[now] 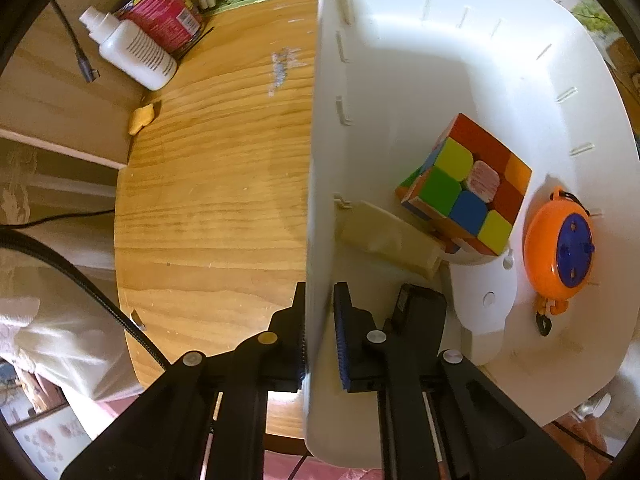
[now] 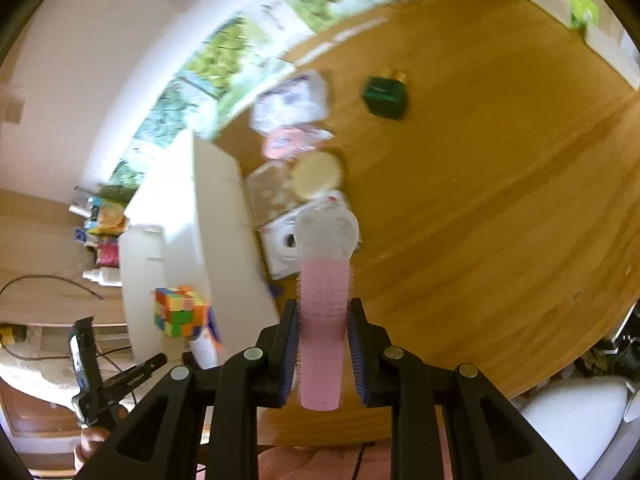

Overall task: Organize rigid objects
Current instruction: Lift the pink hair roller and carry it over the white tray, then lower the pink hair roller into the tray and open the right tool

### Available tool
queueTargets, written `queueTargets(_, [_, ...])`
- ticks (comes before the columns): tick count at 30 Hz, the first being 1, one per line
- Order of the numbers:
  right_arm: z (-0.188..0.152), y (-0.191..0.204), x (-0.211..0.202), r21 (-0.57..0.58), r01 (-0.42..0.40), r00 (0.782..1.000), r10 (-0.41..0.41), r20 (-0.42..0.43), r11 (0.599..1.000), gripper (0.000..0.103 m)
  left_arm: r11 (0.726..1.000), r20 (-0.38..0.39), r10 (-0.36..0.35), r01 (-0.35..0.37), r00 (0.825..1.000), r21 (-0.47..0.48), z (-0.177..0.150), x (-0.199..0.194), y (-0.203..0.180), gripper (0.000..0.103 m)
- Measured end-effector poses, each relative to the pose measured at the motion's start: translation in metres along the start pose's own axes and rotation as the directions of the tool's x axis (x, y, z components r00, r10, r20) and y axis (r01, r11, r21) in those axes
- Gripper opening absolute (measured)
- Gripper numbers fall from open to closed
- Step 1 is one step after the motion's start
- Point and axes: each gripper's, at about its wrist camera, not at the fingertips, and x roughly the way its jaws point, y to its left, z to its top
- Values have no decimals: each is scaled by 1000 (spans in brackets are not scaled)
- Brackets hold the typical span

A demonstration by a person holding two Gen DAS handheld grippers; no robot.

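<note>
My left gripper (image 1: 320,288) points straight down and is shut on the side wall of a white plastic bin (image 1: 400,60) standing on the round wooden table (image 1: 216,200). One finger is outside the wall and one inside. In the bin lie a colourful puzzle cube (image 1: 468,184), an orange round toy with a blue centre (image 1: 560,252), a beige piece (image 1: 388,236) and a small black object (image 1: 416,304). My right gripper (image 2: 323,305) is shut on a pink hair roller (image 2: 322,344) with a clear end, held above the table to the right of the bin (image 2: 216,208); this view is blurred.
A white bottle (image 1: 132,52), a red packet (image 1: 164,12) and a yellow scrap (image 1: 141,119) lie near the table's far left rim. In the right wrist view a green box (image 2: 386,98), a cream round lid (image 2: 318,174) and plastic packets (image 2: 286,142) lie right of the bin.
</note>
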Motion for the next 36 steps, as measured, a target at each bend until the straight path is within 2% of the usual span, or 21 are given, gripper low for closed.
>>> queueTargets(7, [-10, 43, -9, -83, -34, 998, 38, 47, 996, 23, 999, 8, -38, 38, 999, 0, 1, 0, 5, 8])
queueTargets(14, [-23, 84, -1, -157, -73, 996, 81, 44, 985, 24, 998, 11, -54, 54, 998, 29, 3, 1, 9, 8])
queueTargets(24, [-40, 142, 37, -247, -130, 991, 132, -8, 960, 24, 997, 51, -50, 48, 997, 55, -4, 1, 7, 8])
queueTargets(36, [-46, 170, 70, -269, -229, 973, 224, -52, 936, 25, 995, 59, -45, 39, 997, 90, 2, -3, 5, 8])
